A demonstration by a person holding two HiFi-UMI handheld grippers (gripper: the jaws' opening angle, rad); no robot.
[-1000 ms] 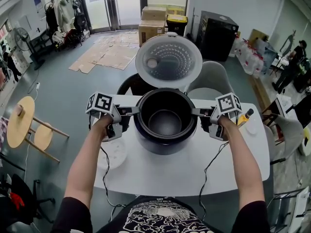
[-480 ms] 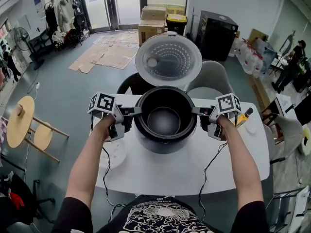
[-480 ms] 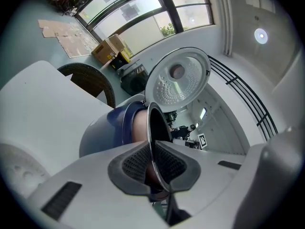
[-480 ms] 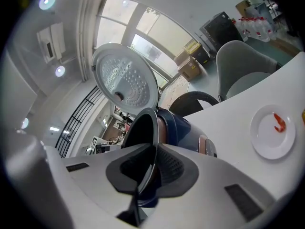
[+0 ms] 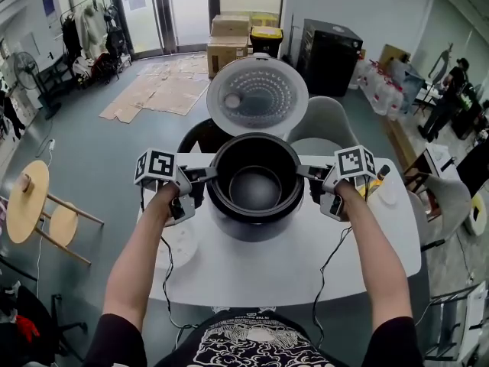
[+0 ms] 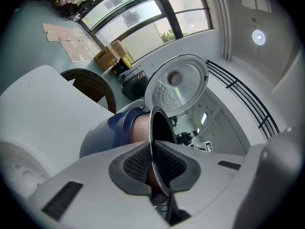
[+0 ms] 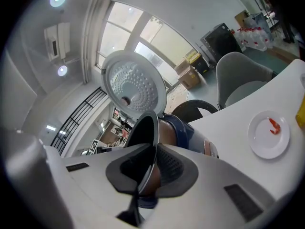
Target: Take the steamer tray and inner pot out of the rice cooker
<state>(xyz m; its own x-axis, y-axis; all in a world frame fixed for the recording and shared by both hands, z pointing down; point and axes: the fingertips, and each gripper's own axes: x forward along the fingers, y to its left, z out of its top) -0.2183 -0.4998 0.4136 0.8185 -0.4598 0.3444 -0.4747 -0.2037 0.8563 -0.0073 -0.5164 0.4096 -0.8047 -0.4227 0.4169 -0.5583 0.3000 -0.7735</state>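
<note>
Standing at the white table, a person holds a gripper in each hand on opposite sides of the rice cooker, whose round lid is tipped up and back. The left gripper has the inner pot by the left of its rim; its jaws have just been closing and are now nearly together, with the thin metal edge pinched between the ribbed pads. The right gripper grips the rim on the far side in the same way, jaws narrow with the edge pressed between them. In both gripper views the pot's coppery wall shows above the cooker's dark blue body, so the pot sits partly raised out of it and looks empty inside. A pale round dish lies on the table by the left forearm, and a small white plate with a red scrap on it sits off to the right.
</note>
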